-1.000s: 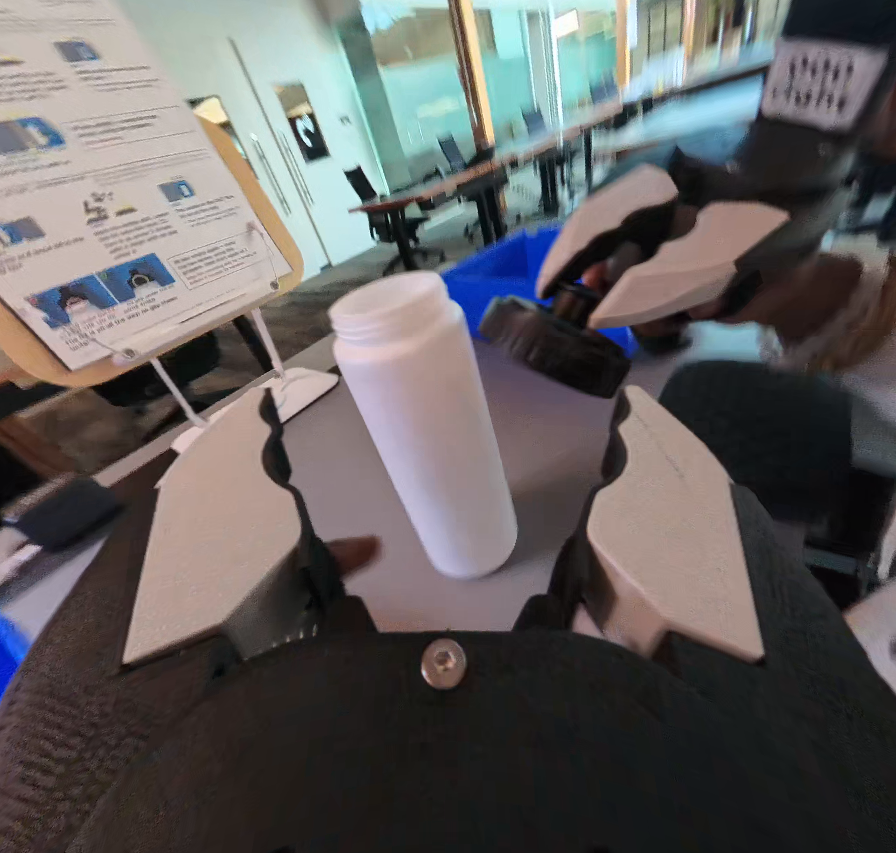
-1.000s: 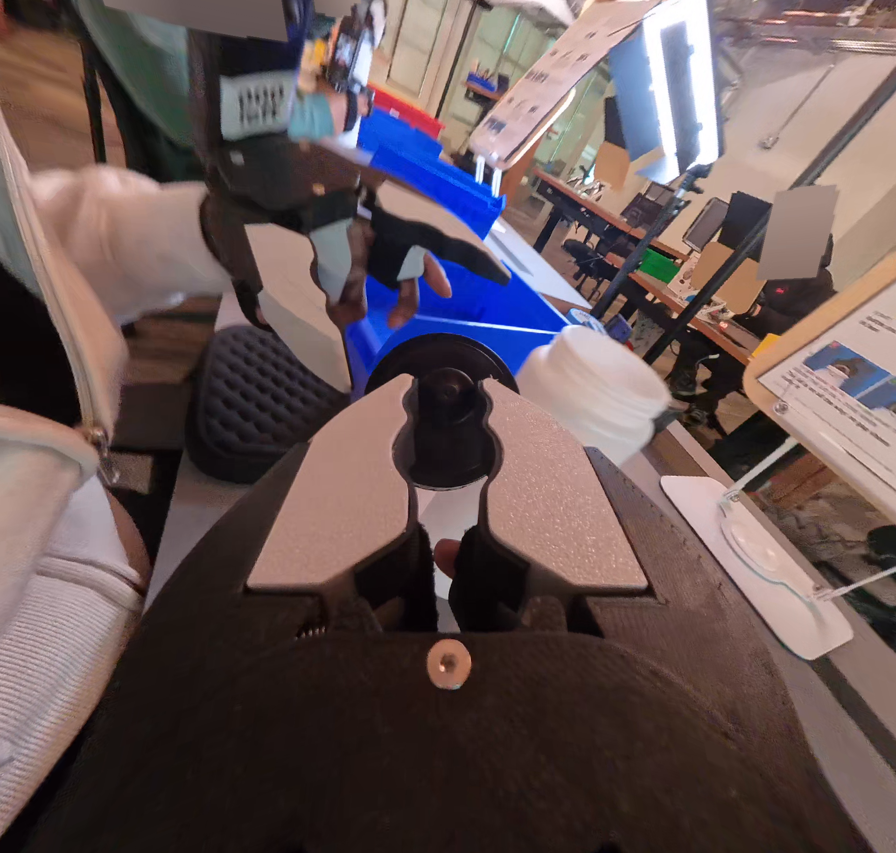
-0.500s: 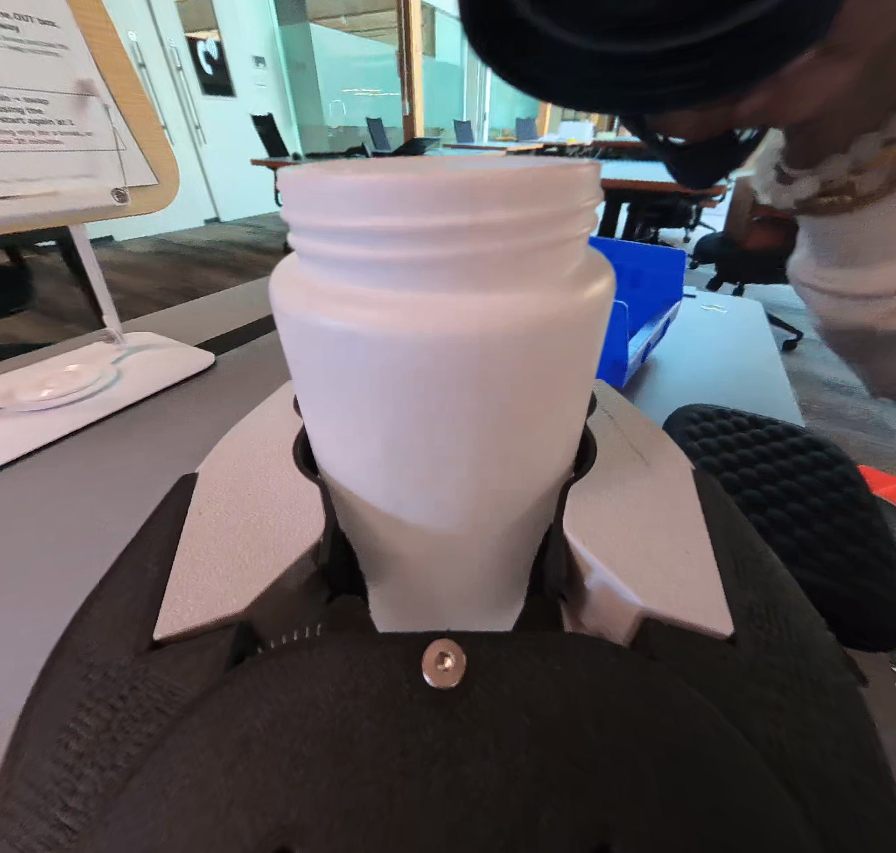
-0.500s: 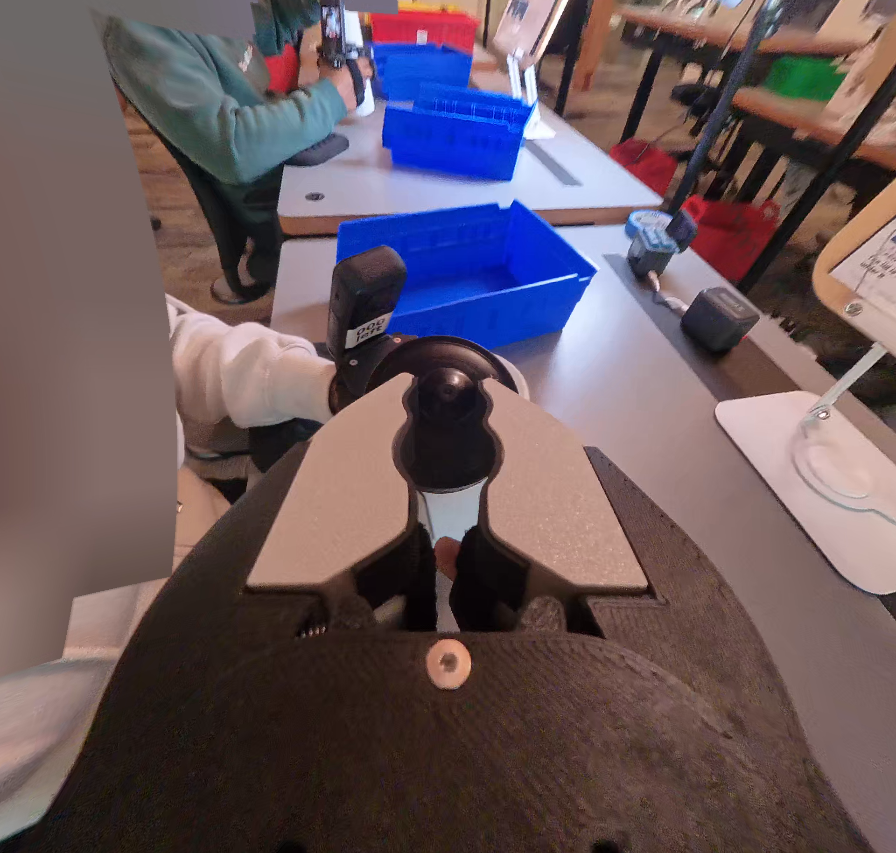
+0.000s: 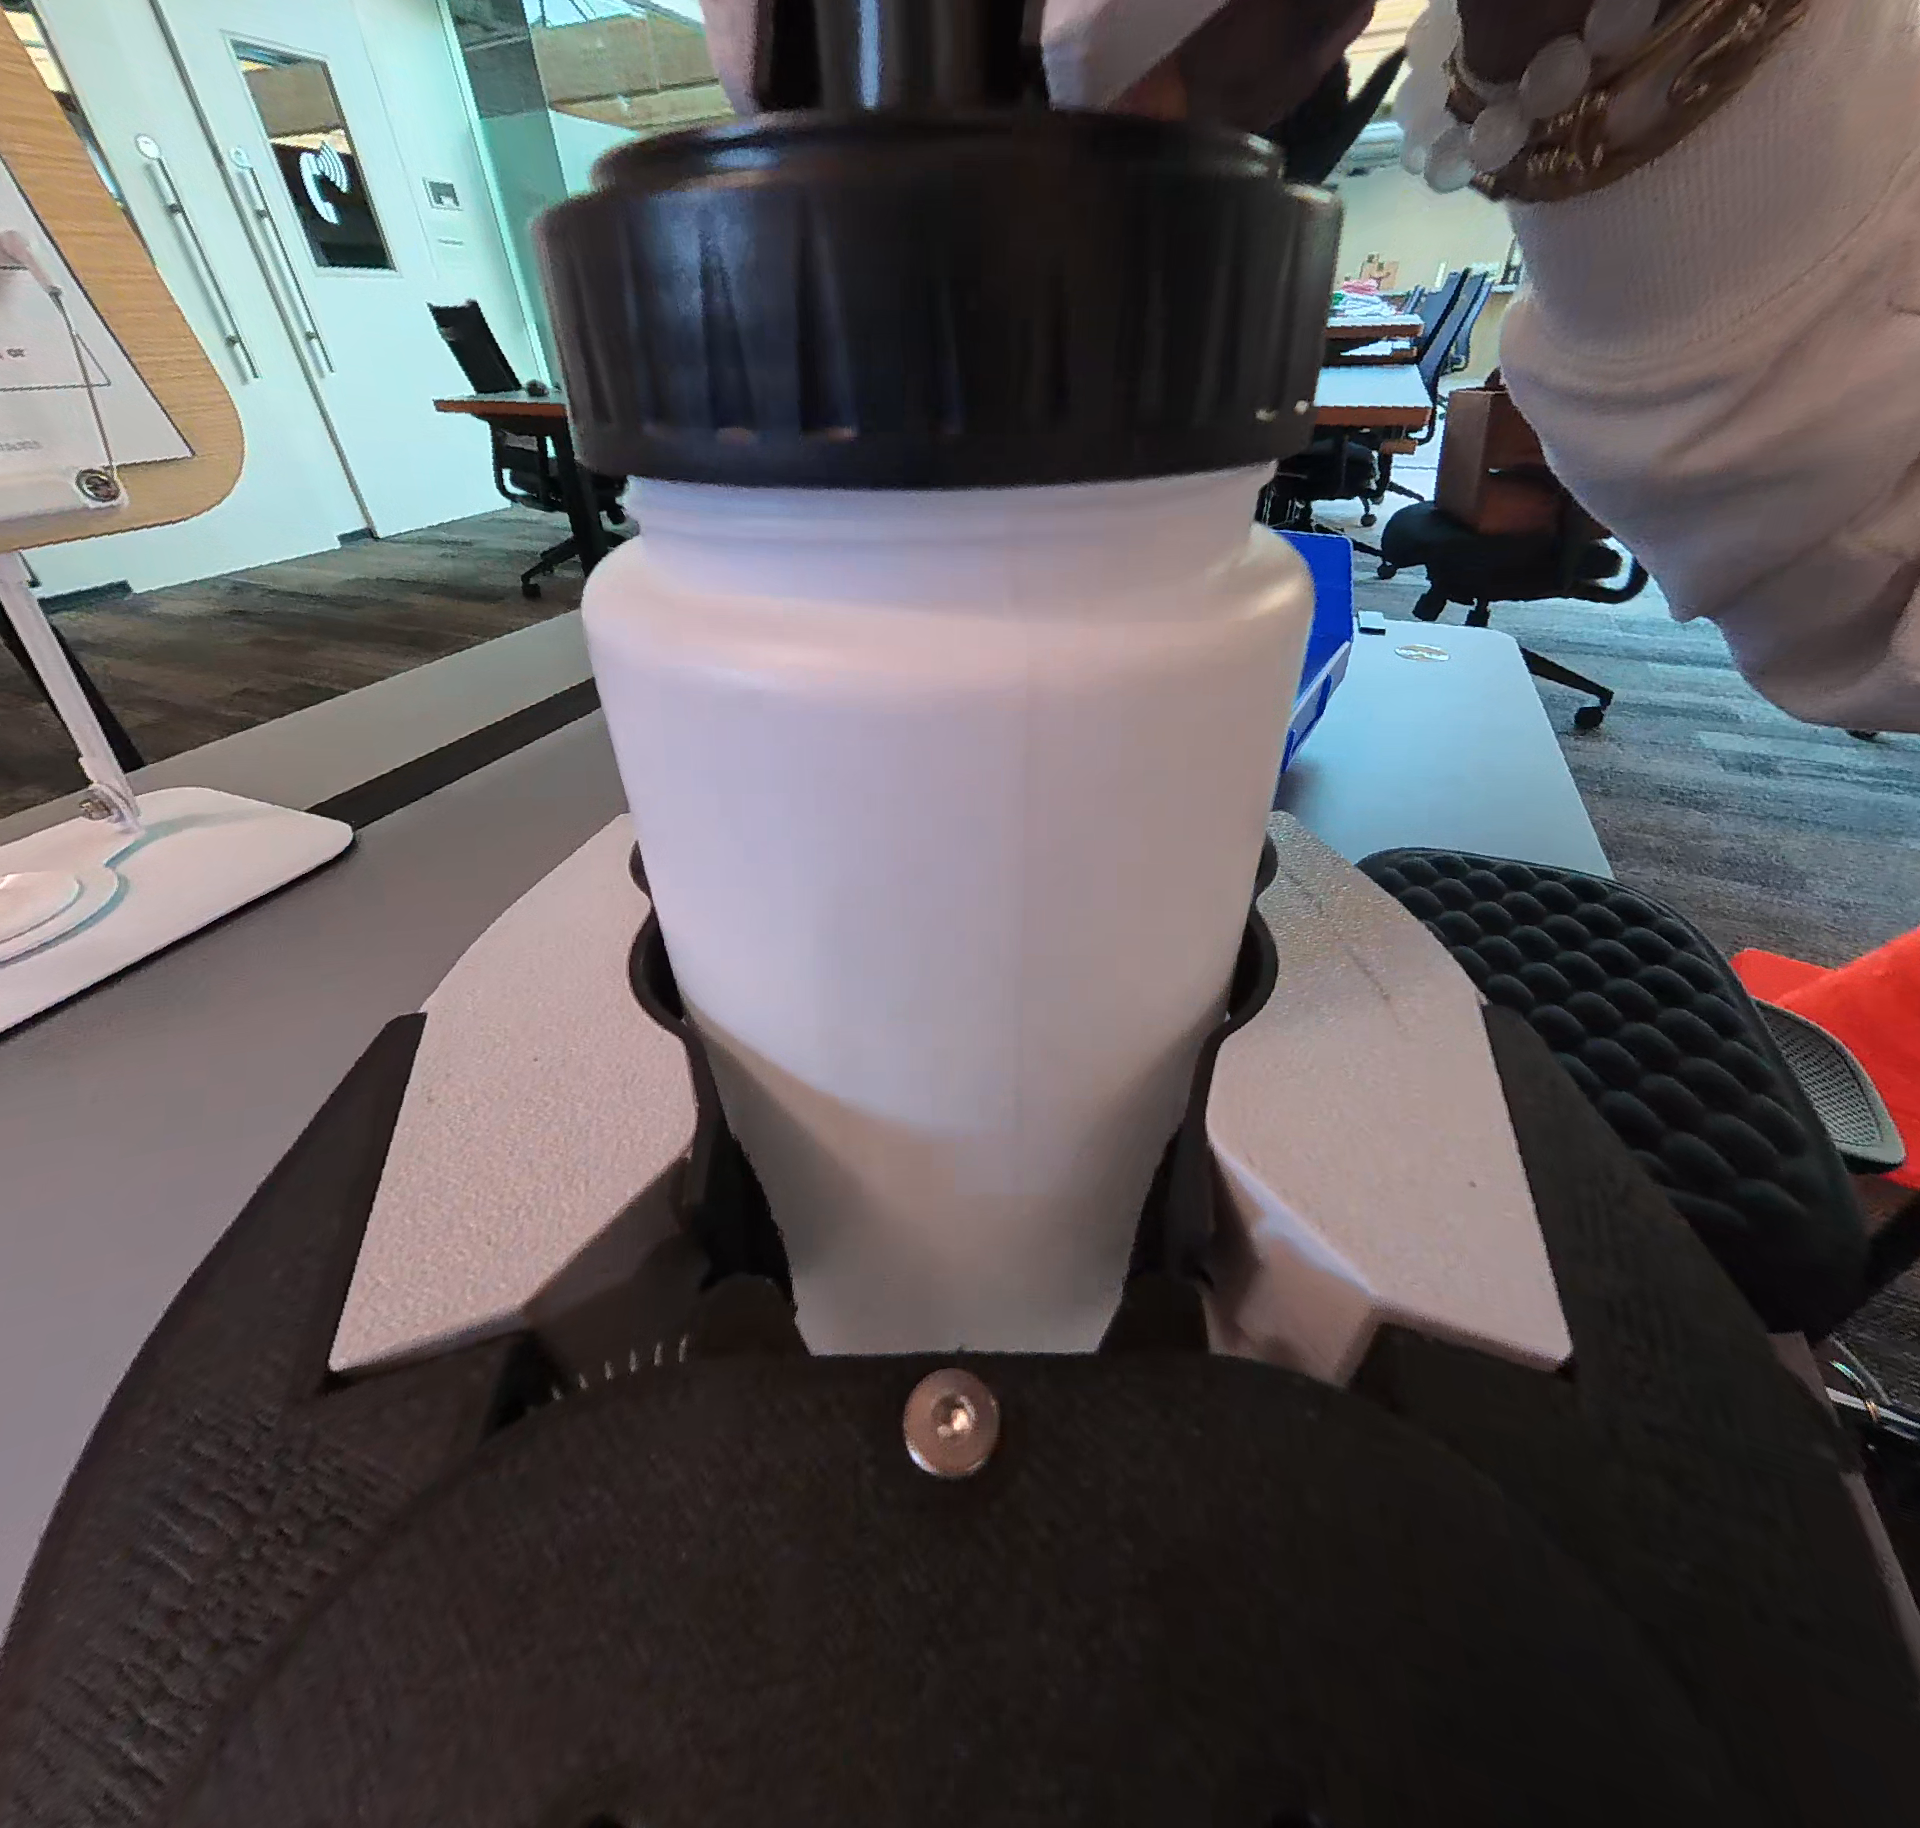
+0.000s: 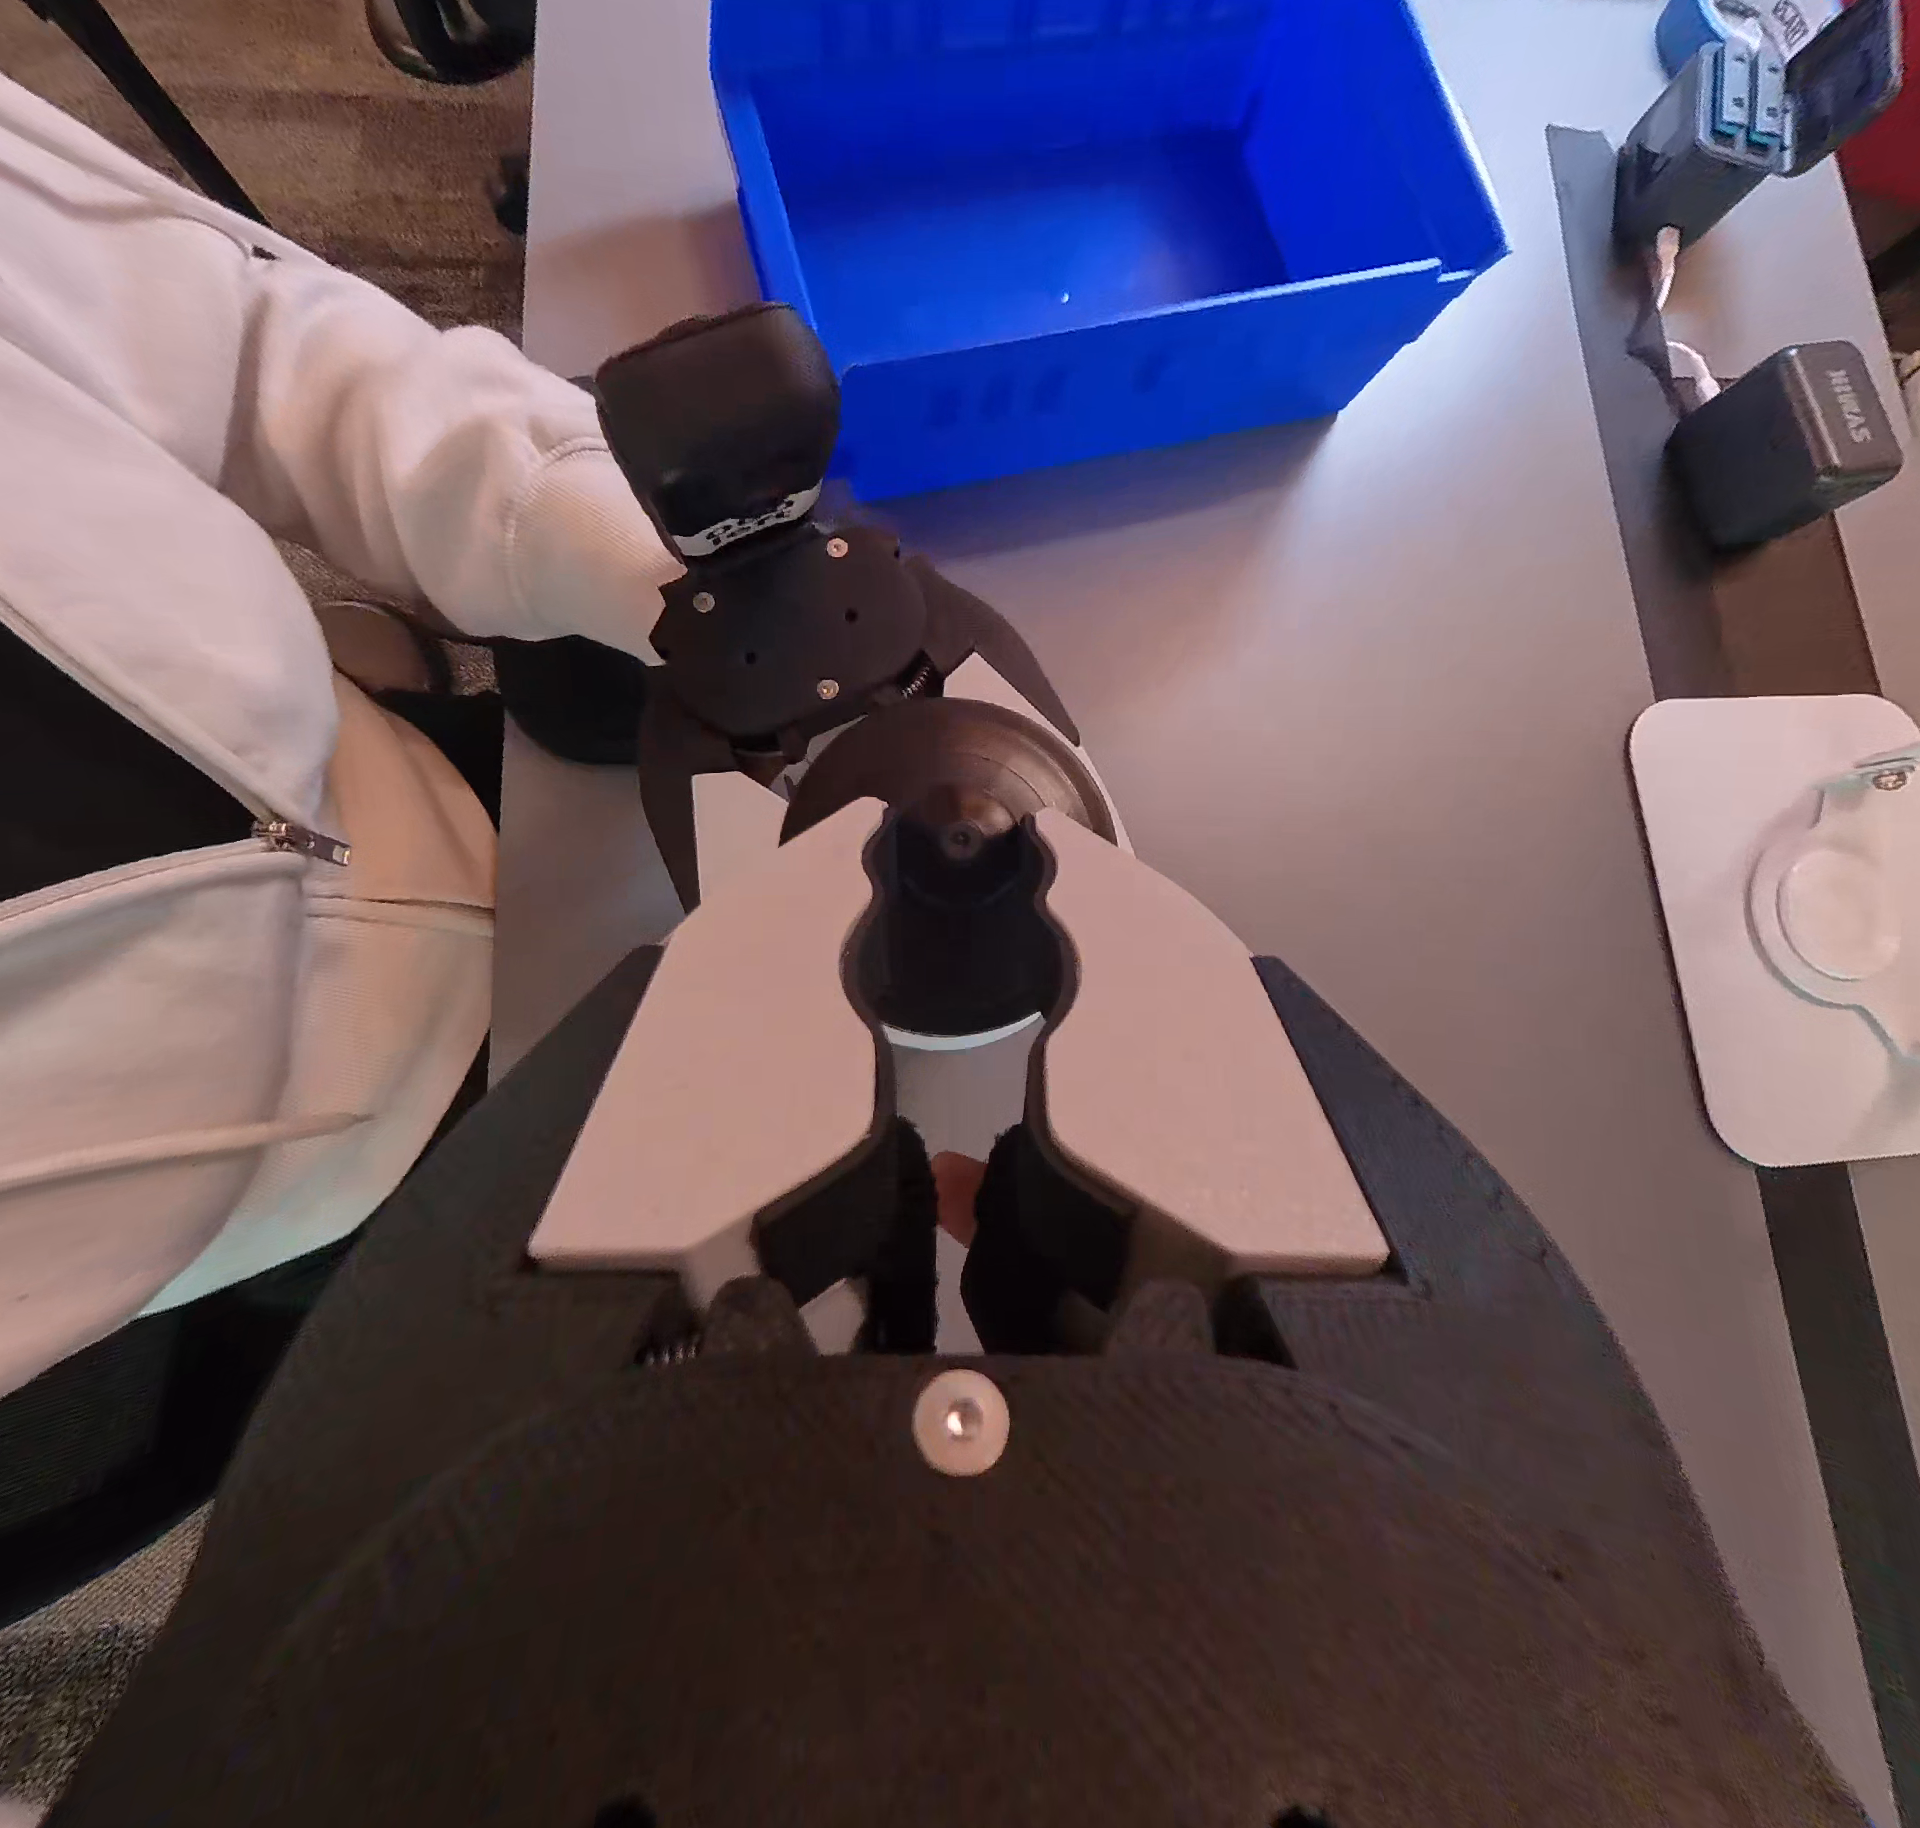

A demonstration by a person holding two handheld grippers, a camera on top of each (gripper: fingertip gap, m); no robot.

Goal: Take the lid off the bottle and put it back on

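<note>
A white bottle (image 5: 935,843) stands upright on the grey table, held between the fingers of my left gripper (image 5: 948,905), which is shut on its body. A black ribbed lid (image 5: 935,292) sits on the bottle's neck. My right gripper (image 5: 914,2) comes down from above, shut on the lid's black spout. In the right wrist view I look straight down: my right gripper (image 6: 958,843) grips the spout, the lid's disc (image 6: 966,755) shows just beyond the fingertips, and the left gripper (image 6: 800,635) sits at the bottle's left. The bottle itself is hidden under the lid there.
An empty blue bin (image 6: 1091,178) stands on the table beyond the bottle. A white stand base (image 6: 1787,926) lies at the right, with a black box (image 6: 1787,438) and small devices behind it. A black padded chair (image 5: 1621,1051) is at the table's edge. The grippers' ends are close to 9 cm from one another.
My left gripper closed on the bottle. My right gripper swung over it, turned to point down, and brought the lid down onto the bottle's neck.
</note>
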